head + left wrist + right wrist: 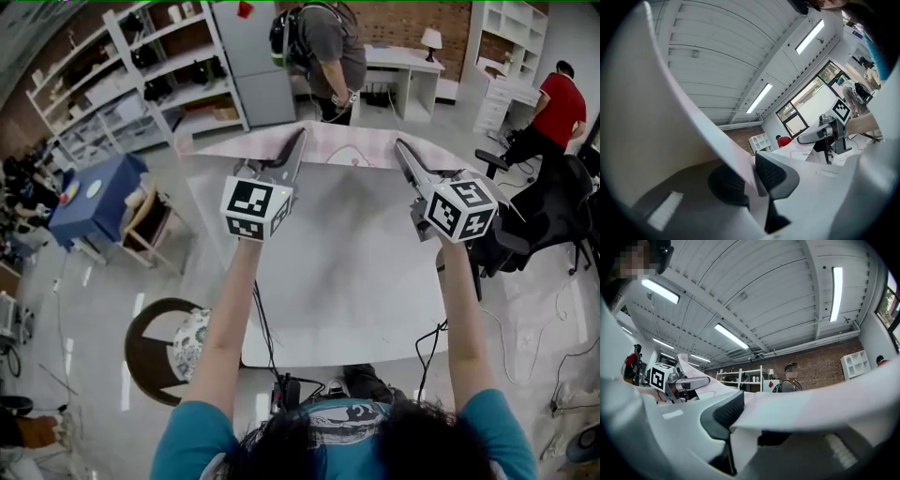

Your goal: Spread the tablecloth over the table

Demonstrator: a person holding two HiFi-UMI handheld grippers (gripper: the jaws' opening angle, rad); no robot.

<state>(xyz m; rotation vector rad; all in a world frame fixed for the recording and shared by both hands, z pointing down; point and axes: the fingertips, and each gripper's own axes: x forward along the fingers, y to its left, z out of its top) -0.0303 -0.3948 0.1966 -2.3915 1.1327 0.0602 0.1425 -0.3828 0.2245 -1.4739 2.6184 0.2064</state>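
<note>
1. The person's two bare forearms reach up the middle of the head view, each hand carrying a hand-held gripper over a pale bench (347,352).
2. The left hand-held gripper (751,180) is clamped on the tablecloth (349,148). In the left gripper view the pale sheet runs down between the two dark pads, which press on it from both sides.
3. The right hand-held gripper (747,427) is also closed on the tablecloth. In its own view a fold of cloth is pinched between the pads, and the rest stretches off to the right of the frame.
4. In the head view the held edge of the tablecloth is a pale pink band in the upper centre, running between the two gripper tips at the far side of the bench.
5. Below that band the surface is a grey-white sheet down to the near rim. How much of it is cloth and how much is bare bench top cannot be told.
6. The marker cubes sit just above the hands, the left one (255,208) at centre left and the right one (461,208) at centre right.
7. Past the far edge, at the top centre, stands a person in a grey shirt (330,47).
8. A person in a red shirt (561,108) is at the upper right, above a black office chair (553,216).
9. White shelves (141,66) fill the upper left.
</note>
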